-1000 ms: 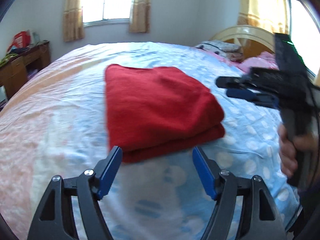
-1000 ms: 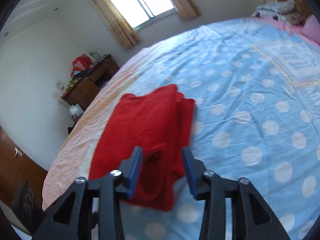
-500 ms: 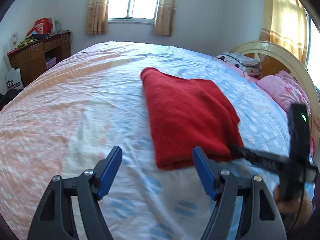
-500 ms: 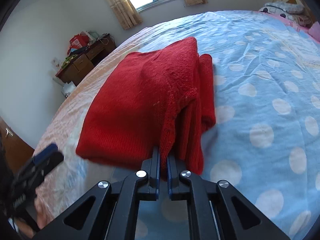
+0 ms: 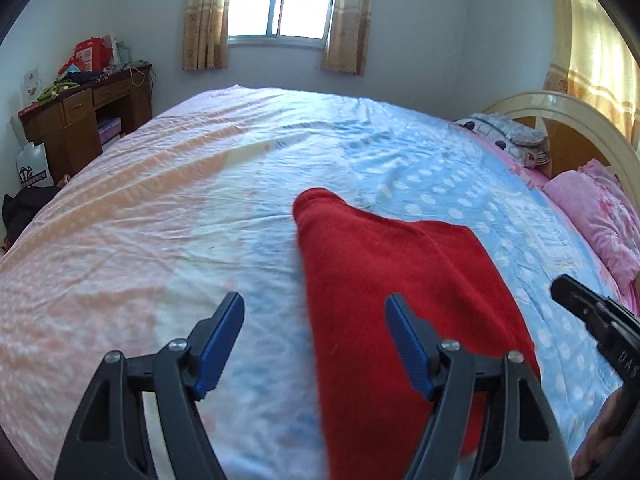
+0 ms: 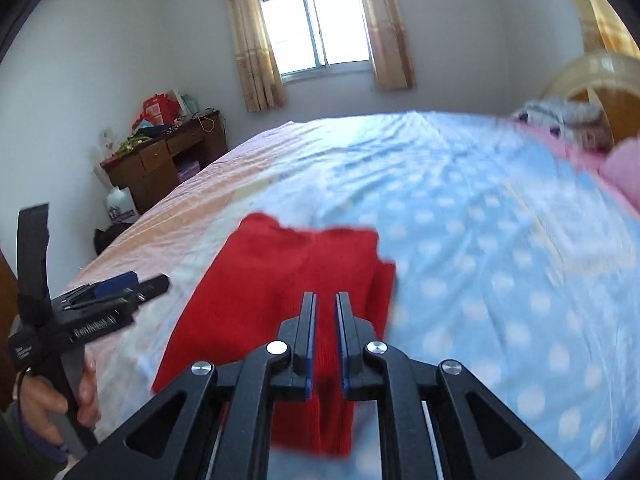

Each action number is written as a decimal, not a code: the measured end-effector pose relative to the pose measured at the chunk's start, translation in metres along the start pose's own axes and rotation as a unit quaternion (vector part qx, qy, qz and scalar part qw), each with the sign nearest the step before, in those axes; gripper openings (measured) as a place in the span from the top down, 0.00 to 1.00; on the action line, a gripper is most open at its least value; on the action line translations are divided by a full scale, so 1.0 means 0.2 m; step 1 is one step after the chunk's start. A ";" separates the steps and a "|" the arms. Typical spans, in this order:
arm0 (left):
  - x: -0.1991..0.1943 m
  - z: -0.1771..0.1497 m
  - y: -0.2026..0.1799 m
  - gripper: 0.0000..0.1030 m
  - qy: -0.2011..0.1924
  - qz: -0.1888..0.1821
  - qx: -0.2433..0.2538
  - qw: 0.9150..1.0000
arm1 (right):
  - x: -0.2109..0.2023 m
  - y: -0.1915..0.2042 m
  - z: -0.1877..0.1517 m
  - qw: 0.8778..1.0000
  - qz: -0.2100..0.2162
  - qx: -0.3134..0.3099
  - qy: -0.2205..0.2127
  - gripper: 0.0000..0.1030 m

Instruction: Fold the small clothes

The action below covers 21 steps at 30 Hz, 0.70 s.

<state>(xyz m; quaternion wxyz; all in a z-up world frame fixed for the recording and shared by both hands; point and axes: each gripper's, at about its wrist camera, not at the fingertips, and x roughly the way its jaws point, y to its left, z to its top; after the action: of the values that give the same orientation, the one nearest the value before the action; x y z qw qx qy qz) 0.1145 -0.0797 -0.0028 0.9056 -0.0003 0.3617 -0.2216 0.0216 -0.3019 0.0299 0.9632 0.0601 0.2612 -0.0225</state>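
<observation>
One folded red knit sweater on bed, right tool pinching it, left tool wide, empty.

Left tongs are held wide apart above the bed, nothing gripped. Folded red garment is seen lying on the polka-dot sheet, partly behind the right blue pad. Right tongs are seen at the right edge.
</observation>
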 end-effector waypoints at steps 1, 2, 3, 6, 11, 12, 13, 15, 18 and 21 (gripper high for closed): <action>0.06 0.02 -0.04 0.27 0.008 0.006 0.004 1.000 | 0.08 0.01 0.02 1.000 -0.005 -0.008 0.004 0.91; 0.11 0.03 -0.08 0.27 0.016 0.011 0.007 1.000 | 0.14 0.02 0.03 1.000 -0.007 -0.012 0.014 0.91; 0.15 0.03 -0.10 0.27 0.022 0.014 0.010 1.000 | 0.22 0.02 0.02 0.999 -0.010 -0.014 0.027 0.91; 0.28 -0.01 -0.16 0.27 0.047 0.035 0.028 0.998 | 0.43 0.01 -0.05 0.997 -0.034 -0.018 0.071 0.91; 0.33 -0.05 -0.18 0.24 0.042 0.048 0.037 0.997 | 0.50 -0.05 -0.08 0.997 -0.027 0.005 0.069 0.91; 0.33 -0.05 -0.19 0.24 0.042 0.051 0.042 0.997 | 0.51 -0.05 -0.08 0.997 -0.025 0.007 0.071 0.91; 0.33 -0.04 -0.20 0.24 0.041 0.053 0.044 0.997 | 0.52 -0.06 -0.08 0.997 -0.022 0.009 0.072 0.91; 0.34 -0.04 -0.21 0.24 0.039 0.056 0.051 0.996 | 0.54 -0.09 -0.08 0.997 -0.013 0.018 0.072 0.91; 0.35 -0.04 -0.21 0.24 0.038 0.056 0.051 0.996 | 0.57 -0.13 -0.06 0.997 0.001 0.040 0.072 0.91; 0.36 -0.03 -0.21 0.18 0.039 0.063 0.051 0.996 | 0.56 -0.12 -0.07 0.997 -0.002 0.037 0.066 0.91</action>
<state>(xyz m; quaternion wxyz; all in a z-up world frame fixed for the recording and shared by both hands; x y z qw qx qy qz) 0.1398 -0.1450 -0.0481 0.9018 0.0770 0.3845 -0.1819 0.1099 -0.3255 -0.0407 0.9409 0.0968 0.3232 -0.0298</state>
